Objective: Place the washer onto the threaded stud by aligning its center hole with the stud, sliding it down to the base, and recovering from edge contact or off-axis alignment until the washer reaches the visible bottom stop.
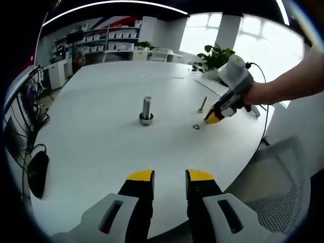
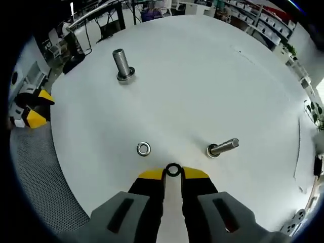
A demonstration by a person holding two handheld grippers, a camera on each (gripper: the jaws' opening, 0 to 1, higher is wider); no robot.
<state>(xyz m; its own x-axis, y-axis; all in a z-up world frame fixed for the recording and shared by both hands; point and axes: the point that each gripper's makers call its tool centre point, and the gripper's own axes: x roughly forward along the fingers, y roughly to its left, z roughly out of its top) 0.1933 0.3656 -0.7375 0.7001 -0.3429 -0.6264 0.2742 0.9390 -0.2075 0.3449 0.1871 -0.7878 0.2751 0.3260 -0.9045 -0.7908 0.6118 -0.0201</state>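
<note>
Your right claw (image 2: 172, 173), at the bottom centre of the right gripper view, pinches a dark washer (image 2: 173, 170) between its yellow tips, low over the white table (image 2: 202, 76). The upright threaded stud (image 2: 122, 64) stands upper left, well apart. A second washer (image 2: 144, 149) lies just left of your tips; a tilted bolt (image 2: 223, 147) sits right. Your left claw (image 1: 169, 177) is spread, holding nothing.

Both grippers share one build: the left gripper (image 1: 170, 176) and right gripper (image 2: 173, 174) have black jaws capped with yellow tips, set in pale grey housings with dark slotted openings. The hand (image 1: 259, 94) grips a grey rounded handle trailing a thin dark cable.
</note>
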